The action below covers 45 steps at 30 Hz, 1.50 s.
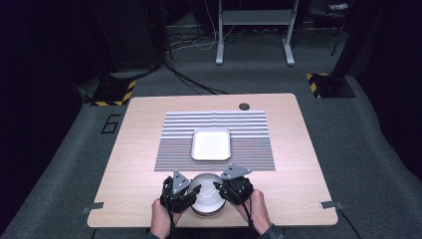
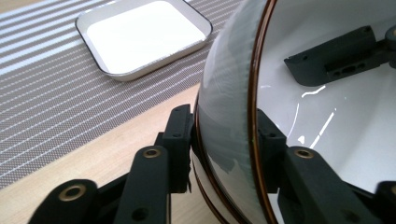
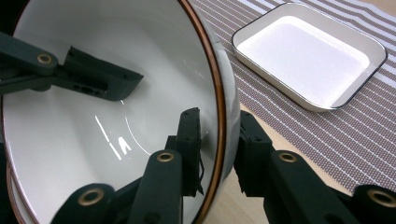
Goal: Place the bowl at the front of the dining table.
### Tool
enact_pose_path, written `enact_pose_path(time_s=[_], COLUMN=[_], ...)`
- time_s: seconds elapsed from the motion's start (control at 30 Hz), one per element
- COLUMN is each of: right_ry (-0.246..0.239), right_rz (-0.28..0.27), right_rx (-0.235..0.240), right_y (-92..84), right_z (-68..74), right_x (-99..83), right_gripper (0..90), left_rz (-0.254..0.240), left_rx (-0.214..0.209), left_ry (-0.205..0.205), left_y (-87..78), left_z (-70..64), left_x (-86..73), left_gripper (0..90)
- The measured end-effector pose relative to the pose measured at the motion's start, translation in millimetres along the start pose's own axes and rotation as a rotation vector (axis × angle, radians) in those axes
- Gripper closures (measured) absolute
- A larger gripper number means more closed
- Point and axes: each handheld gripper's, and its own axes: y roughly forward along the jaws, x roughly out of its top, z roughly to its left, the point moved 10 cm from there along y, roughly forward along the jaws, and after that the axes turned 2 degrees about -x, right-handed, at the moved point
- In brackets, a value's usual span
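The white bowl, rimmed with a thin brown line, sat close to the near edge of the wooden table, about midway along that edge. In the left gripper view a second rim showed just beneath it, so it appeared to rest on another bowl of the same kind, though how many were stacked could not be told.

The left gripper was clamped on the bowl's left wall: in its own view one black jaw pressed on the outside and the other on the glossy inside, with the rim running up between them. The right gripper was clamped on the opposite wall in the same way, one jaw inside the bowl and one outside. Each gripper's inner jaw showed across the bowl in the other's view. The person's hands came in over the near edge, one behind each gripper.

Beyond the bowl, toward the middle of the table, lay a grey-and-white striped mat, its near edge just past the grippers. A white rectangular tray with a dark rim and rounded corners rested on the mat, roughly at its centre and well apart from the bowl. A small round hole pierced the table near its far edge, just beyond the mat.
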Motion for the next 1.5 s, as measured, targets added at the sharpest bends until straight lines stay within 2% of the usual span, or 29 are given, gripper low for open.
enact_pose_path(time_s=[0.07,0.53,0.8,0.83,1.07,1.13,1.23,1.5], right_ry=[0.011,0.002,-0.007,0.011,0.016,0.009,0.002,-0.033], right_rz=[-0.013,-0.071,-0.091,-0.096,-0.106,-0.117,-0.131,-0.169], right_rx=[-0.003,-0.036,-0.047,-0.049,-0.044,-0.045,-0.052,-0.077], right_y=[0.1,-1.9,-4.2,-4.7,-4.8,-5.2,-6.6,-14.7], right_z=[-0.2,-0.3,-0.8,-0.9,-1.3,-1.3,-0.8,-1.6], right_x=[0.4,6.7,9.8,11.2,13.4,14.8,16.7,25.8], right_gripper=[74.8,77.9,80.4,81.2,81.8,81.9,82.0,81.8], left_rz=[-0.001,-0.044,-0.058,-0.056,-0.062,-0.069,-0.078,-0.123], left_rx=[0.013,0.056,0.053,0.052,0.047,0.049,0.033,0.038], left_ry=[0.020,0.043,0.055,0.056,0.053,0.060,0.042,0.041], left_y=[-1.0,-7.9,-8.5,-8.4,-8.8,-10.4,-12.0,-18.0], left_z=[-0.1,1.0,0.5,0.8,1.3,1.2,1.7,1.3], left_x=[1.1,7.7,9.6,9.9,12.3,13.9,14.6,24.1], left_gripper=[69.6,76.8,77.7,78.0,78.8,79.5,80.0,79.9])
